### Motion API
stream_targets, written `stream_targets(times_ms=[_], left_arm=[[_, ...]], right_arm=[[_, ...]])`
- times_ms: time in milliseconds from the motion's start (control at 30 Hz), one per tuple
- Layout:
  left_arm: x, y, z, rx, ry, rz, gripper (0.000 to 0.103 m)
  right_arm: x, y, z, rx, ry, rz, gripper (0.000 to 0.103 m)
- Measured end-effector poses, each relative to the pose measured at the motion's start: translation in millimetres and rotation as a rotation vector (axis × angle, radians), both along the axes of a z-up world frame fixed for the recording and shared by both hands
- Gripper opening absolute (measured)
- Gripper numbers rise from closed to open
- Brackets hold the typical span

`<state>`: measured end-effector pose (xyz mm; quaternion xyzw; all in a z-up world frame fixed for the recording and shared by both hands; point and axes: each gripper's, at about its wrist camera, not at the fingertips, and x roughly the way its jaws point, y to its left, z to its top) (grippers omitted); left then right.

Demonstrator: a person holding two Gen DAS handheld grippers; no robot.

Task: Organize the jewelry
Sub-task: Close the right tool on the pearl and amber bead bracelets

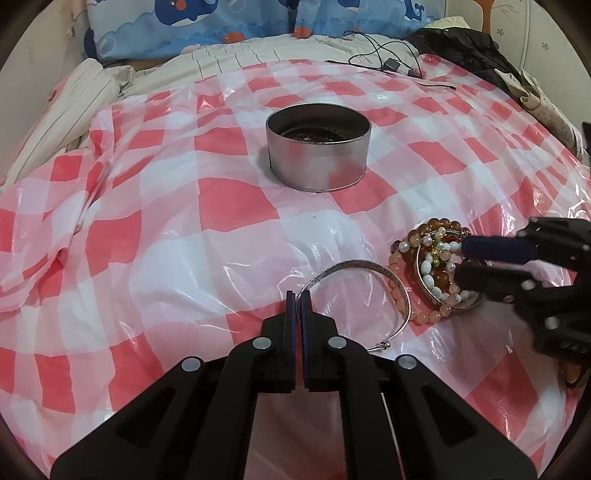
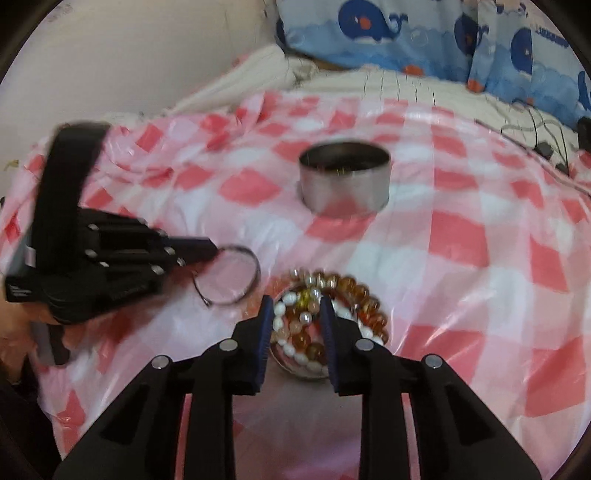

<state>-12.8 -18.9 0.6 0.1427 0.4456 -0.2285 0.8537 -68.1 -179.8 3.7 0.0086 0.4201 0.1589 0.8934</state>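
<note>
A silver bangle (image 1: 354, 265) lies on the red-and-white checked plastic sheet (image 1: 166, 229). My left gripper (image 1: 298, 295) is shut on its near-left rim. In the right wrist view the left gripper (image 2: 214, 249) meets the same bangle (image 2: 255, 271) at the left. A pile of bead and pearl bracelets (image 1: 436, 229) sits to the right of the bangle. My right gripper (image 1: 460, 260) reaches into it from the right. Seen from its own camera, the right gripper (image 2: 295, 310) stands partly open with the bead pile (image 2: 354, 291) between and around its blue pads. A round metal tin (image 1: 317, 166) stands farther back, with something dark and coiled inside.
The tin (image 2: 345, 184) stands in mid-sheet beyond both grippers. Black cables and a small charger (image 1: 388, 62) lie at the far right on the bedding. Whale-print pillows (image 1: 192, 26) line the back. A dark bag (image 1: 465, 48) sits in the far right corner. Crumpled sheet folds (image 1: 74, 206) rise at the left.
</note>
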Motion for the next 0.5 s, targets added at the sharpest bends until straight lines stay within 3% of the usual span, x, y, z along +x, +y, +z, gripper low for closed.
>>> stream_targets(times_ms=[167,233,300,500], left_arm=[[-0.2,-2.6,-4.7,0.007,0.006,-0.001,0.005],[0.4,-2.3,-5.6,0.006,0.008,-0.001,0.005],[-0.1,-2.6,-5.3,0.005,0.006,-0.003,0.005],[0.5,-4.4,-6.1,0.005,0.009,-0.010,0.005]], right_arm=[[13.3,-1.2,-13.5,-0.014,0.046,-0.044,0.026],[12.4,1.9,-14.3,-0.028,0.043,-0.038,0.020],[9.2,6.0,-12.2,-0.051,0.025,-0.023,0.009],[0.1,-5.1,9.3,-0.015,-0.043,-0.036,0.008]])
